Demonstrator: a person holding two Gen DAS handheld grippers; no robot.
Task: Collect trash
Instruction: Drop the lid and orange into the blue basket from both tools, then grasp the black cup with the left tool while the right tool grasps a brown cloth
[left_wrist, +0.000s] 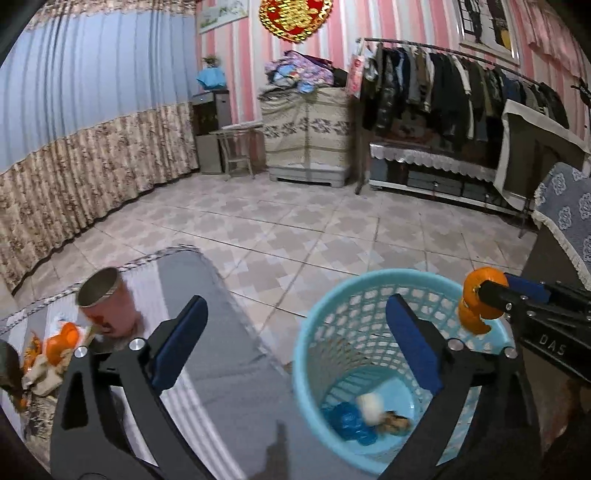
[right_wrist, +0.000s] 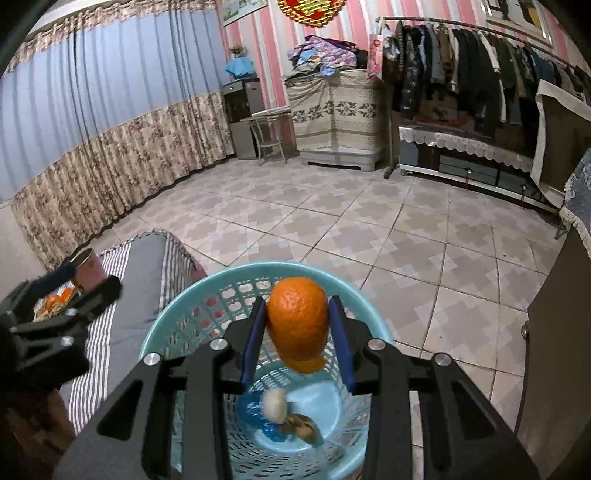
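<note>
The right gripper (right_wrist: 297, 330) pinched a curled piece of orange peel (right_wrist: 298, 325) between its blue pads, and held it directly over the open mouth of the light-blue plastic wastebasket (right_wrist: 184, 314). Below the peel, on the basket's floor, lay a crumpled blue wrapper (right_wrist: 258, 413), a white wad (right_wrist: 274, 404) and a brownish scrap (right_wrist: 303, 424).

The left gripper (left_wrist: 295, 343) stood spread wide with nothing between its fingers; the basket's near rim sat under its right finger, and the striped grey table cloth (left_wrist: 207, 332) ran beneath its left one. Off to the left of that gripper, near the cloth's edge, more trash waited: a tipped-over reddish can (left_wrist: 107, 302) and, just beside it, a heap of orange peel and scraps (left_wrist: 55, 347).

The step in hand looked like the drop of the peel into the basket. The next move would call only for the right fingers to part while centred over the opening, since the peel hung well inside the rim. After that, the empty left gripper seemed best placed to swing left for the can or the heap.
</note>
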